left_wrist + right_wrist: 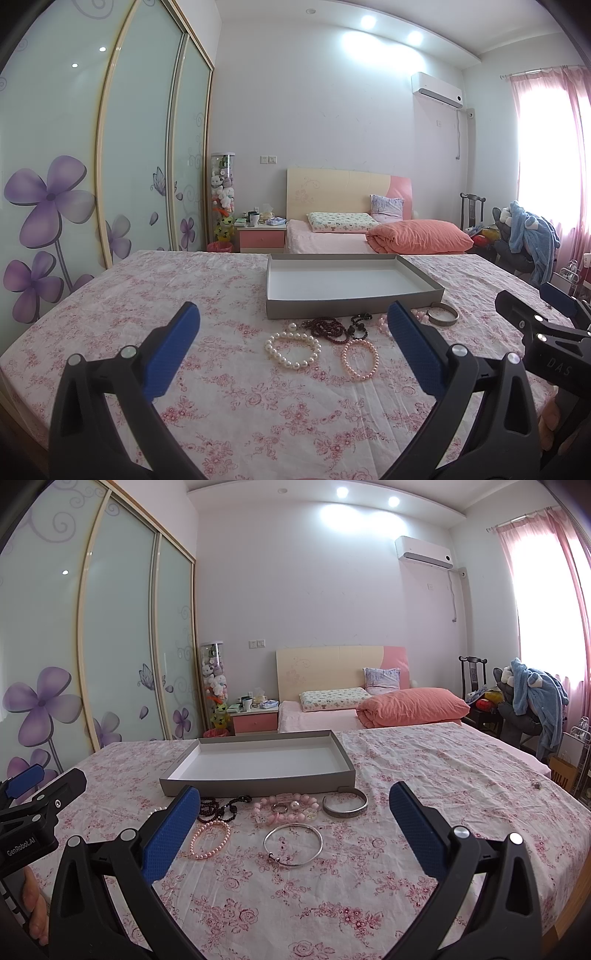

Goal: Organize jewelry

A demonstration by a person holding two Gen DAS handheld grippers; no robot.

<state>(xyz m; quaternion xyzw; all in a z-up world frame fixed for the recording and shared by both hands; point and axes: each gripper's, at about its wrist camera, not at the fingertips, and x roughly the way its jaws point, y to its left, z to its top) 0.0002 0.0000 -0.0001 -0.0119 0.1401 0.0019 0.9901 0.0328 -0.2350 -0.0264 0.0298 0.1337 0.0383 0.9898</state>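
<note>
A shallow grey box (347, 306) (258, 784) with a white inside lies empty on the floral cloth. In front of it sits the jewelry: a white pearl bracelet (292, 350), a pink pearl bracelet (360, 359) (209, 840), dark red beads (328, 328) (218, 808), a chunky pink bead bracelet (286, 806) with a small ring (279, 807) inside it, a wide silver cuff (443, 316) (345, 802) and a thin silver bangle (293, 844). My left gripper (291, 350) is open above the pearl bracelets. My right gripper (293, 834) is open over the bangle. Neither touches anything.
The cloth-covered surface (424, 775) stretches wide to the right, with a tiny dark object (536, 785) near its right edge. The other gripper shows at each view's side (546, 332) (33, 808). A bed (369, 705) and wardrobe (129, 147) stand behind.
</note>
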